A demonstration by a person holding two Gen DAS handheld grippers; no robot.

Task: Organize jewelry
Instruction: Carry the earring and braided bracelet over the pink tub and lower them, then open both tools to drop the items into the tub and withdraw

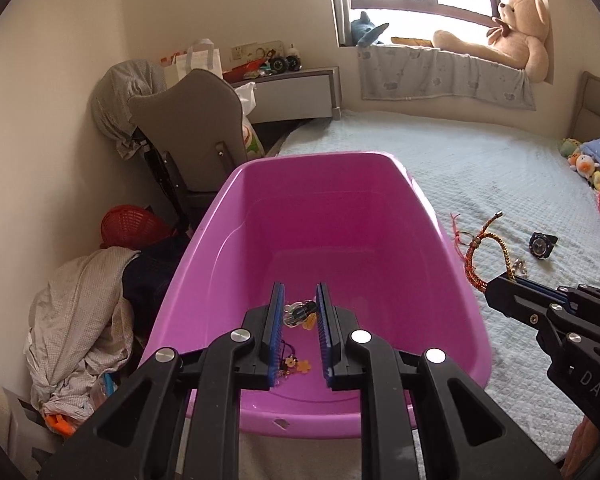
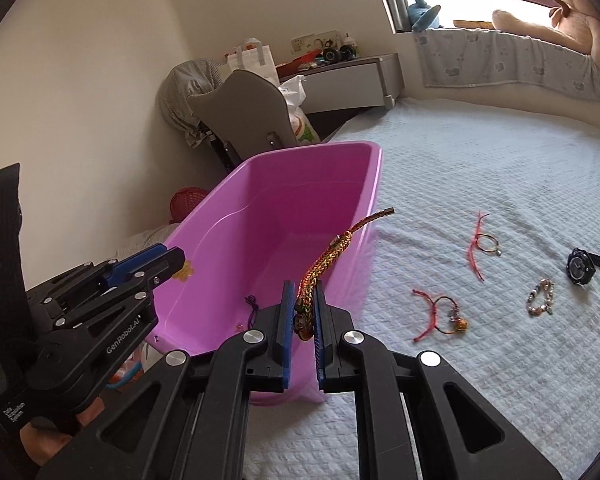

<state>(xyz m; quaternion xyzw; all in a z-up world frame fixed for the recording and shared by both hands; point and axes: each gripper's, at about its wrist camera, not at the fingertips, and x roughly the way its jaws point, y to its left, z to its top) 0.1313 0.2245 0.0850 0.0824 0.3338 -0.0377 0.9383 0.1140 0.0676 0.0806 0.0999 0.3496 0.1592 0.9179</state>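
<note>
While the left gripper (image 1: pixel 300 312) hangs slightly apart over the bin (image 1: pixel 220 216), the right gripper (image 2: pixel 304 304) clamps the braided bracelet (image 2: pixel 328 256).

We look down the left gripper (image 1: pixel 300 312) into a pink plastic tub (image 1: pixel 452 280) on the bed (image 1: pixel 480 168) — small charms (image 1: pixel 298 314) lie on its floor. At right, the right gripper (image 1: pixel 500 290) clamps a braided red-gold bracelet (image 1: pixel 474 256) — a black watch (image 1: pixel 541 245) lies beyond.
</note>
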